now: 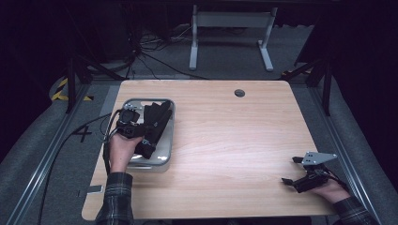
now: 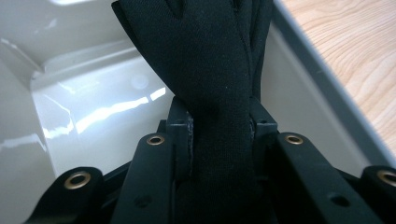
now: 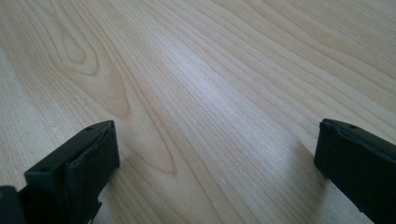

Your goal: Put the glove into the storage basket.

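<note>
Your left tongs [image 1: 141, 123] are black with small brass-coloured rivets, and the glove [image 2: 219, 93] pinched between them is plain black cloth with a fine knit. The tray [image 1: 165, 150] under it is glossy pale grey with white glints. Your surface [image 1: 225, 136] is light wood with darker brown grain running in long streaks and loops. Your right tongs [image 1: 294, 172] are matte black under a grey plate [image 1: 319, 157]. Your sleeves [image 1: 115, 199] are a dark green-grey plaid. The floor [image 1: 28, 140] is grey, with yellow-and-black striped tape [image 1: 61, 90].
</note>
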### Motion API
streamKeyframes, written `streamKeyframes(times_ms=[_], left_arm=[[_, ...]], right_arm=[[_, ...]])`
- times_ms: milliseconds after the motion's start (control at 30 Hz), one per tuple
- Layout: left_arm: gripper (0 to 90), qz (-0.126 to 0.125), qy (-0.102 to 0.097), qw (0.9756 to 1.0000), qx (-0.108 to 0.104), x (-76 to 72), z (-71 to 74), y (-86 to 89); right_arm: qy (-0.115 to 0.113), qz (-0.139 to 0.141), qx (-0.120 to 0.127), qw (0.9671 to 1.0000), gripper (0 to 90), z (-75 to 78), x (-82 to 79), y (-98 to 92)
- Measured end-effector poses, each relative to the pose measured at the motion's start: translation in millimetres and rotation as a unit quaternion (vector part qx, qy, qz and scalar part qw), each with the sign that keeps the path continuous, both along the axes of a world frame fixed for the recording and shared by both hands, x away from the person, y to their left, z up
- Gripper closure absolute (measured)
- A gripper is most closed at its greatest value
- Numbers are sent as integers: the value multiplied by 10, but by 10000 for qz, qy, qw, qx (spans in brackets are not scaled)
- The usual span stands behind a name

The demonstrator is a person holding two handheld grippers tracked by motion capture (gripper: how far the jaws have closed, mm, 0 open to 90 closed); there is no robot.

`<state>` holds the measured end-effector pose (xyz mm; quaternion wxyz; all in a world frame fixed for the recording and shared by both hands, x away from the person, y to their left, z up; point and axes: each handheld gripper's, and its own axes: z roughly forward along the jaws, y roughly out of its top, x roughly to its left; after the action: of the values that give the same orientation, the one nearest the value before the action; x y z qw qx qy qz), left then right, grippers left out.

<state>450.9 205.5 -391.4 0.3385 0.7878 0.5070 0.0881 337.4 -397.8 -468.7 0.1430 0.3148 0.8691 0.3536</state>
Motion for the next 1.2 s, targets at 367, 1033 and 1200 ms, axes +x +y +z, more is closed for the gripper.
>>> streamKeyframes(times_ms=[367, 1033, 1200], left_arm=[[684, 30, 300, 9995, 112, 85, -204, 7], [170, 314, -38, 9985, 449, 67, -163, 54], [150, 221, -191, 9990, 327, 6, -70, 15]], right_arm=[[0, -1, -1, 10000, 3, 0, 0, 0], [2, 1, 4, 10000, 3, 0, 0, 0], [1, 0, 3, 10000, 3, 0, 0, 0]])
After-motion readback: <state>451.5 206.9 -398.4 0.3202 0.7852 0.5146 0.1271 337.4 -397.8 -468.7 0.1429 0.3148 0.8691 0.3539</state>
